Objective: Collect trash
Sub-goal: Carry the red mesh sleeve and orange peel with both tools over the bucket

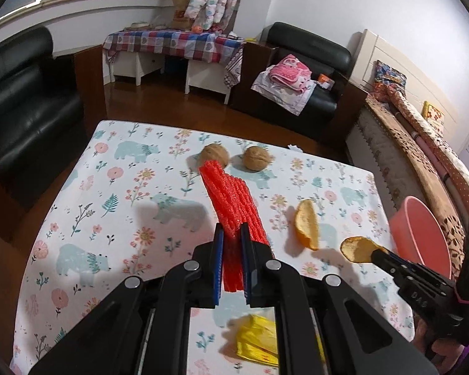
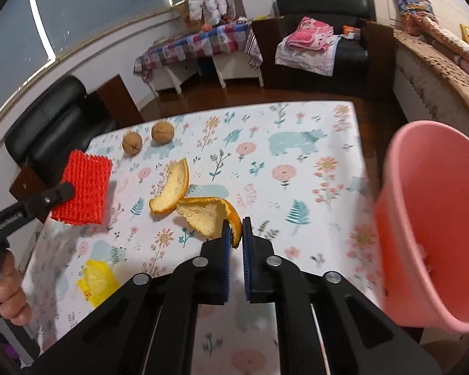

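Fingers (image 2: 231, 234) pinch orange peel (image 2: 209, 215), "DA6"-like mark on R fingers body (image 1: 419, 297)

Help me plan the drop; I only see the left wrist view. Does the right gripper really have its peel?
Observer: Yes. The right gripper is shut on the peel, its jaws pinching only the orange rim.
Operator: Where is the bin from there?
Observer: The bin is close on that gripper's right, with its inner wall in plain view.
Operator: And my net?
Observer: The left gripper holds the net by one side edge; from here it shows as a flat red rectangle.
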